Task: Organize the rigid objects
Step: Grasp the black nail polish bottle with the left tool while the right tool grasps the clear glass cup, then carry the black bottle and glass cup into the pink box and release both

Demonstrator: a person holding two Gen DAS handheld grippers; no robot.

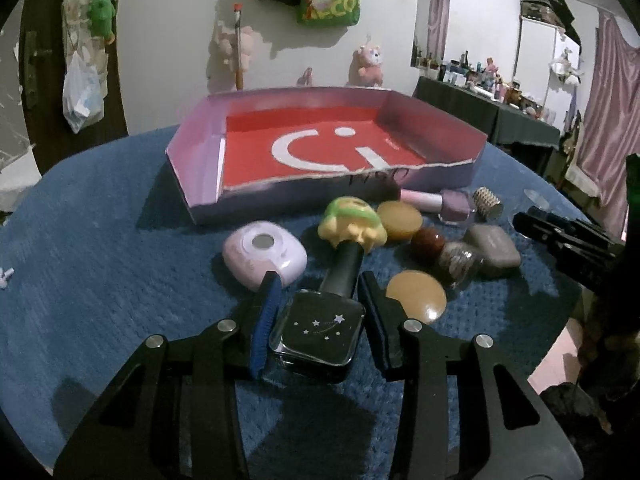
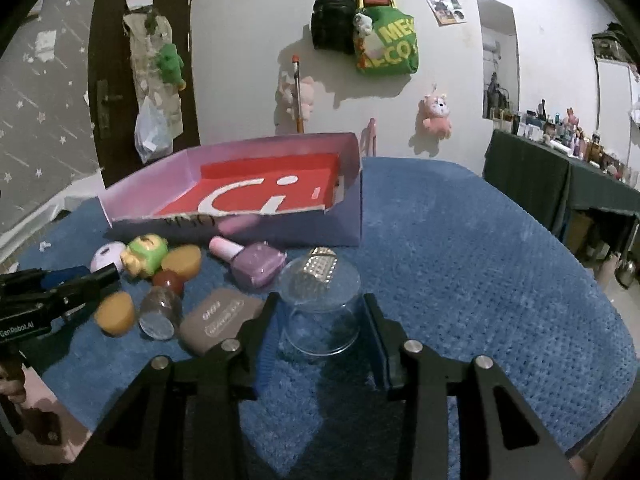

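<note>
In the left wrist view my left gripper [image 1: 319, 280] is shut on a black nail polish bottle [image 1: 316, 332] with white stars, lying on the blue cloth. Its pads press both flat sides, and the black cap points away toward a green-and-yellow toy [image 1: 352, 218]. In the right wrist view my right gripper [image 2: 321, 300] is shut on an upside-down clear glass jar [image 2: 320, 320], a pad on each side. Behind them lies the pink cardboard tray [image 2: 356, 200] with a red floor, nothing in it. My left gripper [image 2: 80, 280] shows at the left edge of the right wrist view.
Loose on the cloth: a pink compact [image 1: 264, 252], two amber discs [image 1: 416, 296], a red-brown ball [image 1: 428, 240], a small lying jar [image 1: 456, 262], a grey-brown case [image 1: 494, 250], a lilac nail polish [image 2: 256, 266] and a studded silver cap [image 2: 320, 268]. The table edge [image 2: 616, 344] curves at the right.
</note>
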